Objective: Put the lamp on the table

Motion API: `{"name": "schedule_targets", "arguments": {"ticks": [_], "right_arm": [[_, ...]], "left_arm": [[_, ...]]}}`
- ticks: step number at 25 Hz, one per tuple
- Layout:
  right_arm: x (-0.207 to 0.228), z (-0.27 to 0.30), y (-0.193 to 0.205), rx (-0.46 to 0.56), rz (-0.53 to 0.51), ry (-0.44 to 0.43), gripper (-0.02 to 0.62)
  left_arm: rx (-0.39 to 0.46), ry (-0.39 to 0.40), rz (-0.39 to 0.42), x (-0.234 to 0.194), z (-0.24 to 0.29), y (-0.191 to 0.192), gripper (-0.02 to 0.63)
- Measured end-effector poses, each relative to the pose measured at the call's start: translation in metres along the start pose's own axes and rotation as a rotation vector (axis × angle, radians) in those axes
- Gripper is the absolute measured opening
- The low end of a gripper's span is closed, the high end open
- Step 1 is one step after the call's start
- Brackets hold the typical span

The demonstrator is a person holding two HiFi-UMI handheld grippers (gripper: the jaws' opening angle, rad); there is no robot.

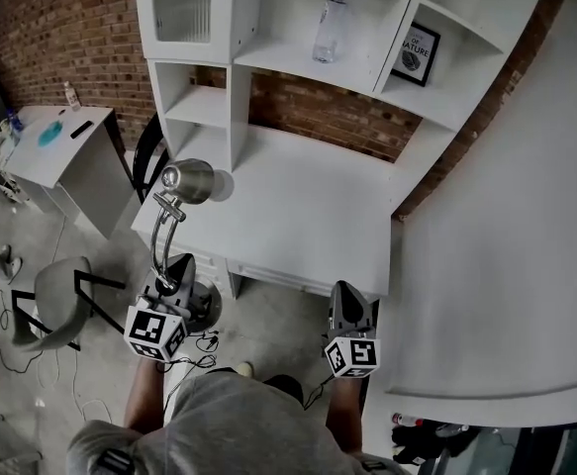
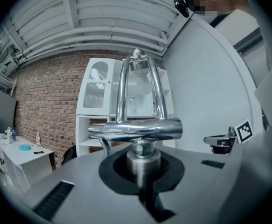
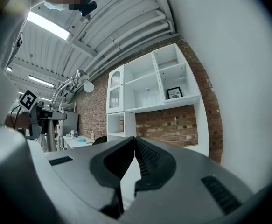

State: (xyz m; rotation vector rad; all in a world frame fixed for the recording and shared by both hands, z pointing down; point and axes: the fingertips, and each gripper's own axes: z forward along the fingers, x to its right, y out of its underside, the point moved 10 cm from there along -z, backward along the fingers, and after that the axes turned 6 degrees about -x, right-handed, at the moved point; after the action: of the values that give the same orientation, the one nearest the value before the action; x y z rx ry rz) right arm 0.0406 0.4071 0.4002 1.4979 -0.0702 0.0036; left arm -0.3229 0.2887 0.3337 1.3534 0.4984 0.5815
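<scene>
A chrome desk lamp hangs in my left gripper (image 1: 173,268), which is shut on its stem just above the round base (image 1: 201,306). The lamp's head (image 1: 191,180) sits over the left front corner of the white table (image 1: 308,216). In the left gripper view the stem (image 2: 144,157) is clamped between the jaws, and the two curved arms (image 2: 139,90) rise in front of the shelving. My right gripper (image 1: 347,290) is off the table's front edge, shut with nothing in it. Its jaws (image 3: 135,143) meet at the tips, and the lamp (image 3: 74,82) shows at the left.
A white shelf unit (image 1: 268,28) stands on the table's back, holding a clear bottle (image 1: 331,28) and a framed picture (image 1: 416,52). A white panel (image 1: 506,236) closes the right side. A small side table (image 1: 55,146) and a chair (image 1: 55,305) stand at the left, with cables on the floor.
</scene>
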Motion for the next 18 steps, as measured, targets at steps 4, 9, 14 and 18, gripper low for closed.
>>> {"name": "schedule_targets", "arguments": {"ticks": [4, 9, 14, 18], "right_arm": [[-0.001, 0.017, -0.001, 0.008, 0.003, 0.004, 0.023], [0.005, 0.037, -0.003, 0.013, -0.011, -0.001, 0.023], [0.024, 0.066, -0.008, 0.007, -0.016, -0.007, 0.023], [0.049, 0.098, -0.004, -0.001, -0.011, -0.013, 0.023]], "left_arm": [[0.008, 0.022, 0.003, -0.010, 0.022, -0.002, 0.002], [0.009, 0.043, 0.006, -0.013, 0.050, 0.001, 0.002], [0.001, 0.057, -0.014, -0.019, 0.088, 0.003, 0.002], [0.016, 0.052, -0.010, -0.023, 0.123, 0.000, 0.002]]}}
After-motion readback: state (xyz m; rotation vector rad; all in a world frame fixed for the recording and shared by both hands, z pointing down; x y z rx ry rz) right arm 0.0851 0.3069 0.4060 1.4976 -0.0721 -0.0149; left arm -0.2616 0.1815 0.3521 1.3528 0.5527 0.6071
